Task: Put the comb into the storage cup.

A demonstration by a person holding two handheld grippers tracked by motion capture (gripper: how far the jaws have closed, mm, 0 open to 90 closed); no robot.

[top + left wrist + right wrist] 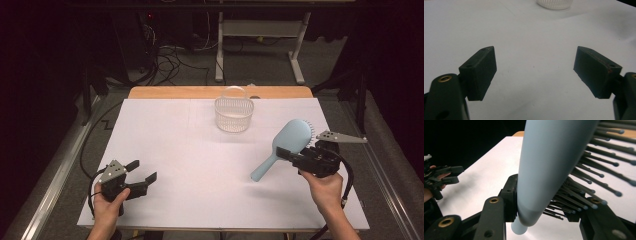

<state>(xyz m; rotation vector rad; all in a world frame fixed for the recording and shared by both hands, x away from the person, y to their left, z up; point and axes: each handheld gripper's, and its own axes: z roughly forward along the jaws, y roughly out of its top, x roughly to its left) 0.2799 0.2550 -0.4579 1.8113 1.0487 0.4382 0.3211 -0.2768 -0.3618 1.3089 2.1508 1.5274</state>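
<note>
A light blue hairbrush (pixel 282 145) with dark bristles is held above the white table cover at the right. My right gripper (pixel 296 156) is shut on the brush head (pixel 549 167), one jaw on its smooth back and one in the bristles (pixel 584 187); the handle points down toward the table's middle. A white mesh basket (pixel 234 114) with a hoop handle stands at the far centre; its base (pixel 554 3) shows at the top of the left gripper view. My left gripper (pixel 141 171) rests low at the near left, open, with nothing between its pads (pixel 484 71).
A white sheet (pixel 200 160) covers the table, with a strip of wooden edge (pixel 175 92) at the far side. Beyond it, cables and a desk frame (pixel 260 45) stand on the dark floor. The left hand's gripper (pixel 442 178) appears far left in the right gripper view.
</note>
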